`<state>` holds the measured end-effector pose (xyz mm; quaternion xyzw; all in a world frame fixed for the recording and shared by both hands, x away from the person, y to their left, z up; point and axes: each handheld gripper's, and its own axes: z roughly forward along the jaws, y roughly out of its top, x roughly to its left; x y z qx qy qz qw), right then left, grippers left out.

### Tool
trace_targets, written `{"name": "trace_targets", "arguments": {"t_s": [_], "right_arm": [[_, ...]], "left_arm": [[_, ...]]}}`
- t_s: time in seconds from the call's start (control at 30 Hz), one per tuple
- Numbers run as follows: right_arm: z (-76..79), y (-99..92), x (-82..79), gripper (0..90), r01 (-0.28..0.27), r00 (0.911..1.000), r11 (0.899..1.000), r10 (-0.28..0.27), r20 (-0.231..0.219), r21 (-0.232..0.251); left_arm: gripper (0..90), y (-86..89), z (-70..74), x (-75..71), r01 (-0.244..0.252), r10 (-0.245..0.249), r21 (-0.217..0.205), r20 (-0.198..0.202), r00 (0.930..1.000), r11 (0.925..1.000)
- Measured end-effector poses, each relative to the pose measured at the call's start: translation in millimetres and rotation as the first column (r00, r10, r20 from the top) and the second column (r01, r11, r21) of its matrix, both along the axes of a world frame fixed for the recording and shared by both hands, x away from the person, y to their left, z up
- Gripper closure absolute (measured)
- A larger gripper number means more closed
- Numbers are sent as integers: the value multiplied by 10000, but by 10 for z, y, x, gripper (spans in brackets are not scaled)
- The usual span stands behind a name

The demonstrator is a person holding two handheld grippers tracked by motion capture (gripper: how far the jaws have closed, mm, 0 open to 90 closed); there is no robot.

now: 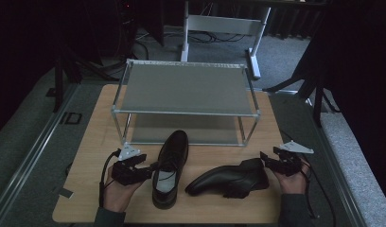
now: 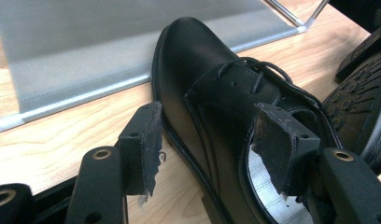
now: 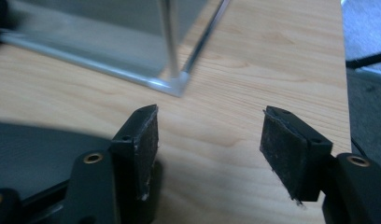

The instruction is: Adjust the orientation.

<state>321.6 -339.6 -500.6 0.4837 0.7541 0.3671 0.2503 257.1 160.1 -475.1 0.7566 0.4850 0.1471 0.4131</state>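
A black lace-up shoe [image 1: 171, 163] stands upright on the wooden table [image 1: 89, 156], toe towards the rack. My left gripper [image 1: 152, 167] is at its left side. In the left gripper view this gripper [image 2: 208, 116] is open and straddles the shoe's [image 2: 202, 70] side wall, with one jaw outside and one inside the opening. A second black shoe [image 1: 229, 178] lies on its side to the right; its sole [image 2: 361, 88] shows in the left gripper view. My right gripper [image 1: 263, 157] is open beside its heel, with bare wood between the jaws [image 3: 209, 116].
A two-shelf metal rack [image 1: 184, 87] with grey shelves stands at the back of the table; its corner post [image 3: 172, 42] is just ahead of the right gripper. A white table leg [image 1: 255, 45] and cables are on the floor beyond.
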Motion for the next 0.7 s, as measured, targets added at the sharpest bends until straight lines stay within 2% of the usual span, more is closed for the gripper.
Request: {"name": "trace_targets", "arguments": {"t_s": [0.13, 0.2, 0.27, 0.37, 0.57, 0.7], "right_arm": [[172, 34, -221, 353, -513, 9976, 9986, 508, 468, 98], [258, 59, -335, 358, -877, 9939, 9956, 851, 705, 344], [323, 111, -450, 383, -1383, 9868, 9893, 1337, 912, 472], [358, 216, -604, 445, -2235, 9702, 9734, 2171, 1079, 511], [314, 431, -792, 471, -3215, 9433, 9463, 3171, 982, 328], [236, 512, -761, 495, -3513, 9354, 9359, 3497, 521, 245]], "left_arm": [[433, 24, -14, 17, -21, 21, -5, -85, 10000, 10000], [434, 31, -18, 18, -38, 38, -41, -97, 9999, 10000], [434, 34, -20, 15, -86, 85, -44, -104, 9999, 10000], [434, 42, -19, 10, -112, 112, -45, -77, 9999, 9999], [435, 63, -29, 11, -135, 135, -17, -92, 9999, 9999], [434, 52, -31, 5, -140, 140, 17, -99, 9999, 9999]]}}
